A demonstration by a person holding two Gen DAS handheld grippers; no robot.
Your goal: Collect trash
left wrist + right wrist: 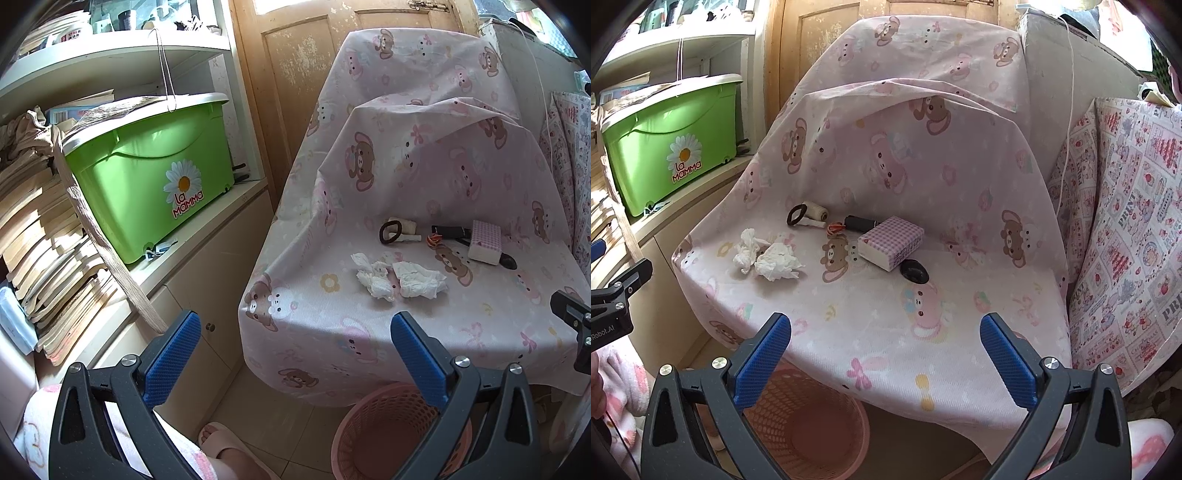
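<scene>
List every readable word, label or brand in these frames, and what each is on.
"La Mamma": daisy sticker on the green storage box.
"PRINT": patterned fabric at right, repeated.
"Robot.AI", start cut off: left gripper body, seen from the right wrist.
Red label on a white container, top shelf: too blurred.

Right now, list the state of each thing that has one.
left gripper: open, empty
right gripper: open, empty
two tissues: crumpled, on the cloth-covered seat
pink basket: upright, on the floor below the seat
tissue pack: lying flat
green box: lidded, on the shelf
</scene>
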